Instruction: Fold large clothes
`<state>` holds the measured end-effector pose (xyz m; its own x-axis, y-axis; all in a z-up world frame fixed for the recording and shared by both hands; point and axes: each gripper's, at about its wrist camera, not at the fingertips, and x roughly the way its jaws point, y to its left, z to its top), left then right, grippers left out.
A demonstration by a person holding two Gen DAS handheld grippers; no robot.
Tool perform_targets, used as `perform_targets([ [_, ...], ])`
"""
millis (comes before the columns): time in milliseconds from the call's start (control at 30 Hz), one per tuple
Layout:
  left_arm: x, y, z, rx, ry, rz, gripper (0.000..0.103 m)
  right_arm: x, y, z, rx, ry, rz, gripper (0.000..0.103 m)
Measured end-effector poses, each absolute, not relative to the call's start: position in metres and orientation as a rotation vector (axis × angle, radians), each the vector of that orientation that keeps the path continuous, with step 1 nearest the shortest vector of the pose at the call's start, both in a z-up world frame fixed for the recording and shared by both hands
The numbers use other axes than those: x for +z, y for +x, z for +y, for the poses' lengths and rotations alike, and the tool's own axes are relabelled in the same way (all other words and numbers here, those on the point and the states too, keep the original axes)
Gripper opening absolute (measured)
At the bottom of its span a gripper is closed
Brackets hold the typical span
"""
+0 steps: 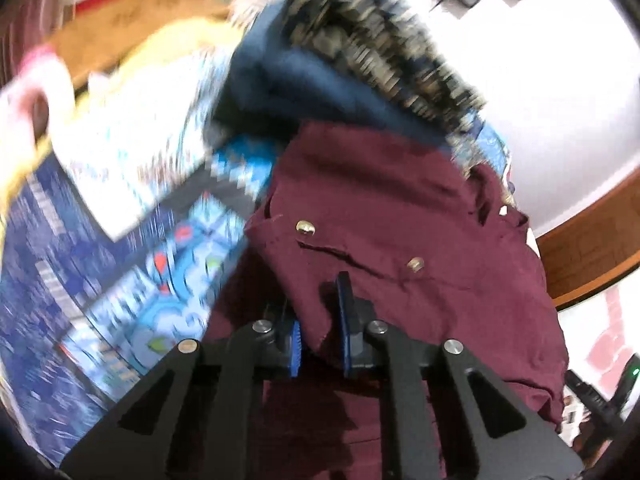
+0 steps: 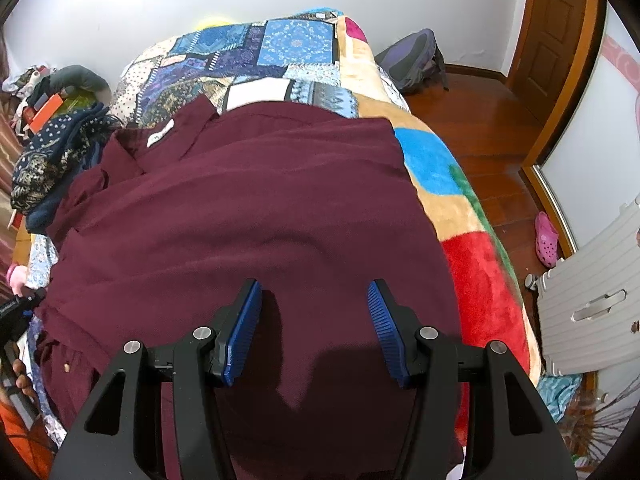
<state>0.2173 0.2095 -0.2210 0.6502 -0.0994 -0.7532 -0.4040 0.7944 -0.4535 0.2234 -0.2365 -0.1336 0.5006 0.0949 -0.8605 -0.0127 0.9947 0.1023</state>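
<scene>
Maroon cloth dominates both views: a large maroon garment (image 2: pixel 248 208) lies spread across the bed (image 2: pixel 476 248), on its patchwork blanket, collar end towards the wall. It looks soft, fairly thick and limp, so I judge it will sag and drag rather than hold a crease; its size probably calls for lifting it at two points together. The hems, the collar and the buttoned front edge look like the best holds, since a pinch there gathers little bulk.

The left tool (image 1: pixel 322 320) is nearly closed, with a fold of the garment's front edge, near two brass buttons (image 1: pixel 305 227), pinched between its blue pads. The right tool (image 2: pixel 314 332) hangs over the garment's near end with its jaws about half open and nothing between them.

A white label (image 2: pixel 160 134) sits inside the collar, too small to read. No other legible writing shows on the garment.
</scene>
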Motion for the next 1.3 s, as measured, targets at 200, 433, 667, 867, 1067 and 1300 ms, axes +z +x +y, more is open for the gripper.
perform_targets([
  [200, -0.197, 0.213, 0.213, 0.197, -0.585, 0.793, 0.014, -0.131, 0.220, -0.229, 0.073, 0.066, 1.021, 0.052],
  [433, -0.258, 0.220, 0.205, 0.275, -0.500, 0.995, 0.032, -0.147, 0.215, -0.226, 0.074, 0.039, 1.051, 0.052],
  [667, -0.262, 0.199, 0.215, 0.362, -0.365, 1.035, 0.054, -0.143, 0.214, -0.231, 0.082, 0.019, 1.056, 0.056],
  [867, -0.249, 0.177, 0.243, 0.378, -0.439, 1.035, 0.056, -0.130, 0.205, -0.242, 0.044, -0.006, 1.008, 0.056],
  [1067, -0.233, 0.158, 0.248, 0.361, -0.420, 1.053, 0.056, -0.114, 0.187, -0.263, 0.022, 0.028, 0.971, 0.056],
  [1300, -0.219, 0.132, 0.233, 0.284, -0.413, 1.053, 0.065, -0.117, 0.167, -0.280, -0.015, 0.080, 0.983, 0.056],
])
